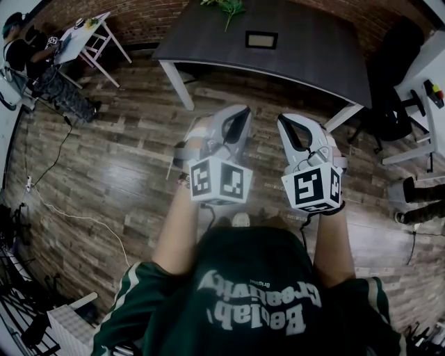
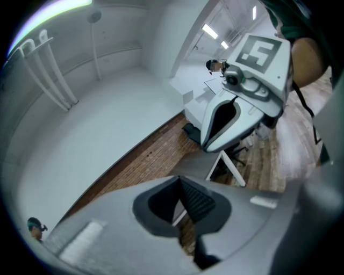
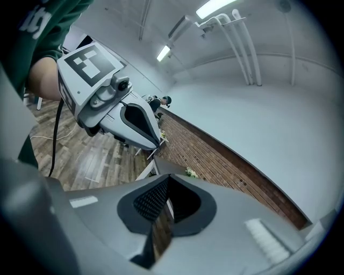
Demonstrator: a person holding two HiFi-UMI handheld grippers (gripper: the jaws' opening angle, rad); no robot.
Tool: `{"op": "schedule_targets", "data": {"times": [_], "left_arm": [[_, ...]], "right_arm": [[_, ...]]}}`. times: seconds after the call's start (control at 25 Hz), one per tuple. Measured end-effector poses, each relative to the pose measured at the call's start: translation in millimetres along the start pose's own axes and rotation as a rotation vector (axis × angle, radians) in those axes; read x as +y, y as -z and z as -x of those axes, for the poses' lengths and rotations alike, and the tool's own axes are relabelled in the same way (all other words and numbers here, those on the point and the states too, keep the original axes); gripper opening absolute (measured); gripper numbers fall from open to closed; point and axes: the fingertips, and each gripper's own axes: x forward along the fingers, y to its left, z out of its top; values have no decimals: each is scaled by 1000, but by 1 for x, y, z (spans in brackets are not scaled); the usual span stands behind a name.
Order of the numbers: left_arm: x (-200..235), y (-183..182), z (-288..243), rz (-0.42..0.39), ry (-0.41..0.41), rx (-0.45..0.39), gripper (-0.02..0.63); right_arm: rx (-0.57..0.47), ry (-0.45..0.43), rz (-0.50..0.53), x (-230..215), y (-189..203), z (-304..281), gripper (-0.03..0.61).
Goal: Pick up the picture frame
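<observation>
The picture frame [image 1: 261,39] lies flat on the dark table [image 1: 313,55] at the far side of the room, a small dark rectangle with a pale centre. Both grippers are held side by side in front of the person's chest, well short of the table. The left gripper [image 1: 240,111] is shut with nothing between its jaws, and so is the right gripper [image 1: 284,119]. In the left gripper view its own jaws meet at the tips [image 2: 180,179], and the right gripper's body [image 2: 236,107] shows beside it. The right gripper view shows its closed tips [image 3: 167,179].
A green plant [image 1: 226,7] lies at the table's far edge. A black office chair [image 1: 393,104] and a white desk [image 1: 425,69] stand at the right. A person sits by a white table [image 1: 80,35] at the top left. Cables [image 1: 62,208] run over the wooden floor.
</observation>
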Motion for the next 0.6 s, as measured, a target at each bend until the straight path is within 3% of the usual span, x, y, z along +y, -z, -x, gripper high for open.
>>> {"op": "schedule_targets", "data": {"times": [0.6], "left_arm": [[15, 19, -6, 5, -3, 3, 3]], "right_arm": [[11, -4, 9, 0, -3, -23, 6]]}}
